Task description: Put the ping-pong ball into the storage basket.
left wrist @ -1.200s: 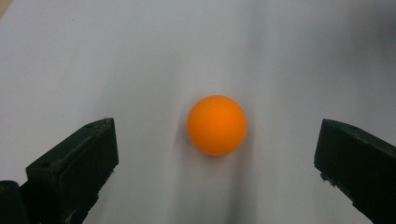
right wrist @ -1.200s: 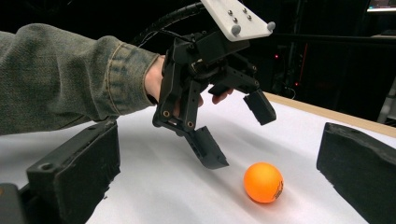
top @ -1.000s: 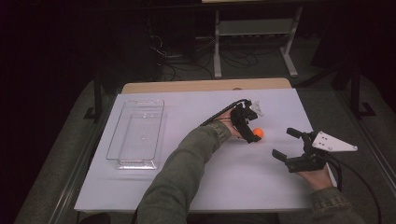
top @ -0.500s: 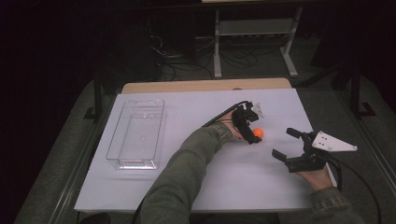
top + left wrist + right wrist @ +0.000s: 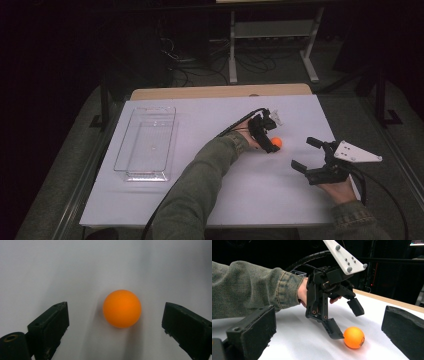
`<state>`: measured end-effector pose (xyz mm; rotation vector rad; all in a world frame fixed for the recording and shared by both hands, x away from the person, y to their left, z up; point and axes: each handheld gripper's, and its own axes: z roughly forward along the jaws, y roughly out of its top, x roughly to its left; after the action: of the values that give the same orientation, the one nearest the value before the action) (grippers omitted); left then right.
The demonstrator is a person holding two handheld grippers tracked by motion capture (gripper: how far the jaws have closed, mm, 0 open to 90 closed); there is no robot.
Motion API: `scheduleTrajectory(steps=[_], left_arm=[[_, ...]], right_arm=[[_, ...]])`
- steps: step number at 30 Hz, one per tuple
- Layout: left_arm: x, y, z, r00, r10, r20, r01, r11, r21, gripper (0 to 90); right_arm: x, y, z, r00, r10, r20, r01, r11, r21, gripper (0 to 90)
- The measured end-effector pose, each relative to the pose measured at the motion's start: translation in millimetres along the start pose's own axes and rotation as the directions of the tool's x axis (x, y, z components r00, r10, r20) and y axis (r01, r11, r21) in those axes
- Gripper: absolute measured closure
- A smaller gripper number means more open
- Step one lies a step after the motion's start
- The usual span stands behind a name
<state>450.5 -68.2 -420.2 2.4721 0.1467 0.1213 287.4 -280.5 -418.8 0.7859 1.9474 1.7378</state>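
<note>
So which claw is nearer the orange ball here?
The left. The left claw is open and poised right over the orange ball, its jaws either side of it, one tip almost touching. The right claw sits open farther off, on the ball's right.

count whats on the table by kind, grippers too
ball: 1
clear tray: 1
grippers: 2, left and right, both open
total: 4
</note>
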Motion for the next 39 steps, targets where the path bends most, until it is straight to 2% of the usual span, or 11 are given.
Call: scheduleTrajectory(steps=[12,16,24,32,39], left_arm=[[-2.3,-0.5,6.0,0.9993,0.019,0.034,-0.018,0.9998,-0.007,28.3],[-1.9,-0.7,7.8,0.9989,0.027,0.039,-0.027,0.9996,-0.005,31.4],[-2.1,-2.1,13.9,0.9986,0.017,0.051,-0.016,0.9998,-0.011,36.4],[-0.5,-2.8,15.4,0.9975,0.007,0.070,-0.005,0.9998,-0.020,46.3],[1.1,-3.5,15.1,0.9978,0.012,0.064,-0.011,0.9998,-0.016,50.5]], right_arm=[[-0.1,-0.1,-0.2,1.0000,0.001,0.000,-0.001,1.000,0.000,0.0],[-0.1,-0.1,-0.2,1.0000,0.001,0.000,-0.001,1.000,0.000,0.0],[-0.2,-0.1,-0.3,1.0000,0.000,0.000,0.000,1.000,0.000,0.0],[-0.4,-0.1,-0.5,1.0000,-0.002,0.000,0.002,1.000,0.000,0.0],[0.0,-0.2,-0.3,1.0000,-0.001,-0.001,0.001,1.000,0.001,0.0]])
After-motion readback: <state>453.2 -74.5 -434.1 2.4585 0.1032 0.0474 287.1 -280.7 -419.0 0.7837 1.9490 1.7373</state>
